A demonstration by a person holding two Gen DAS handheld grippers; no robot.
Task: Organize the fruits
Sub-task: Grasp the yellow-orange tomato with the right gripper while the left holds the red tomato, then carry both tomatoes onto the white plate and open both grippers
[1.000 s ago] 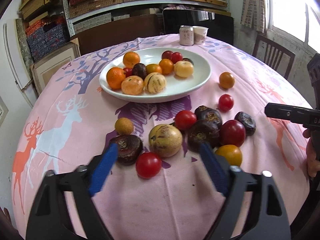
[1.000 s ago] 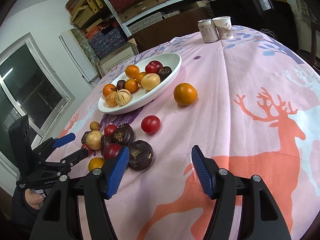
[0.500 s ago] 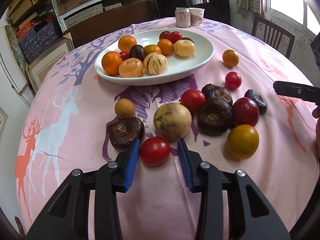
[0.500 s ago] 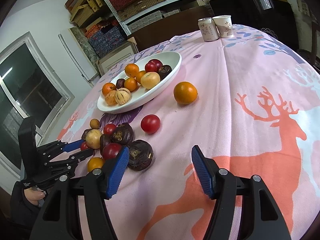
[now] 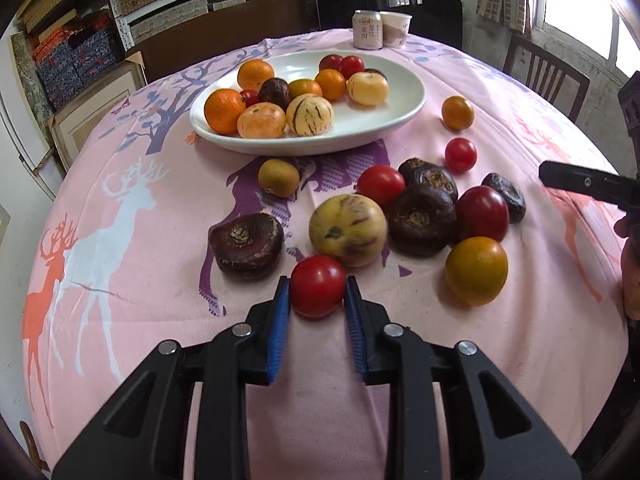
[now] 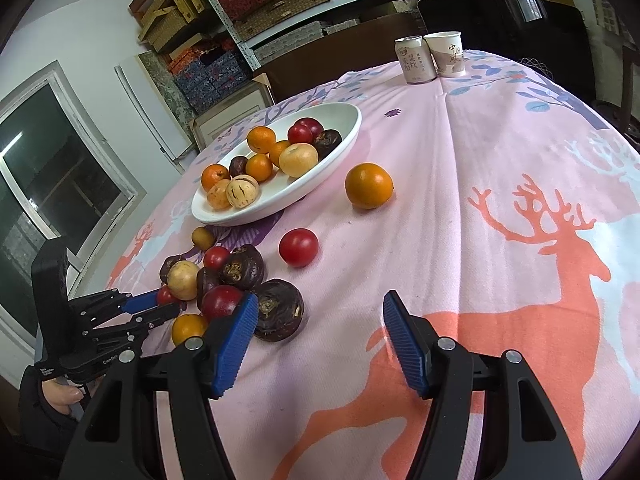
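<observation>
Right at the tips of our left claw (image 5: 317, 300) sits a small red tomato (image 5: 317, 286), both blue pads pressed against its sides, so we have closed on it while it rests on the pink bench (image 5: 140, 264). Since the skin is smooth and the fruit soft, we judge a light squeeze is enough, with a straight lift before any sideways travel.

Just past the tips, touching or nearly touching the tomato, lies a pale striped melon-like fruit (image 5: 348, 230); ahead to the left is a dark brown water chestnut (image 5: 247, 245), and ahead to the right an orange-yellow fruit (image 5: 476, 270). We should rise clear of these so nothing gets nudged and rolls.

Further ahead, the white dish (image 5: 400, 118) already holds oranges, striped fruits and red ones, with bare space on its near right part; we judge that is the place to set the tomato down, low and gently, so it does not roll against the rest.

Our right claw (image 6: 320, 326) hangs wide open and empty over the bench, a dark chestnut (image 6: 280, 314) just ahead of its left finger. Beyond the dish stand a can (image 5: 367, 29) and a paper cup (image 5: 396, 29).
</observation>
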